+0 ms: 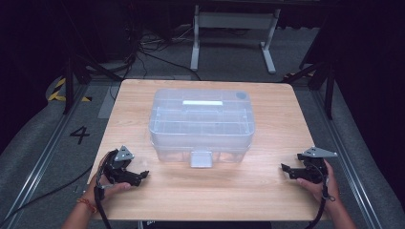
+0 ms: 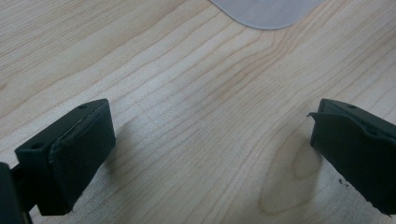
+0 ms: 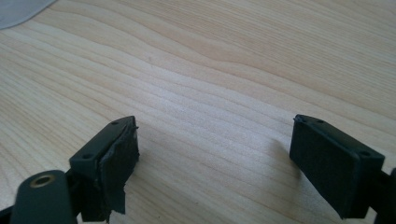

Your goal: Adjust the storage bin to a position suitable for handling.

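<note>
A clear plastic storage box (image 1: 201, 125) with a latched lid sits in the middle of the wooden surface (image 1: 267, 191), its front latch (image 1: 200, 159) facing the person and a pale flat handle (image 1: 203, 102) on top. Through the translucent walls only faint divider lines show; whether anything lies inside cannot be told. No label on the box is readable. On the floor left of the surface a painted "4" (image 1: 79, 134) is legible. The left claw (image 1: 136, 175) rests near the front left corner, released, with nothing between its jaws. The right claw (image 1: 288, 170) rests near the front right, likewise spread wide and grasping nothing. Both are well apart from the box.
</note>
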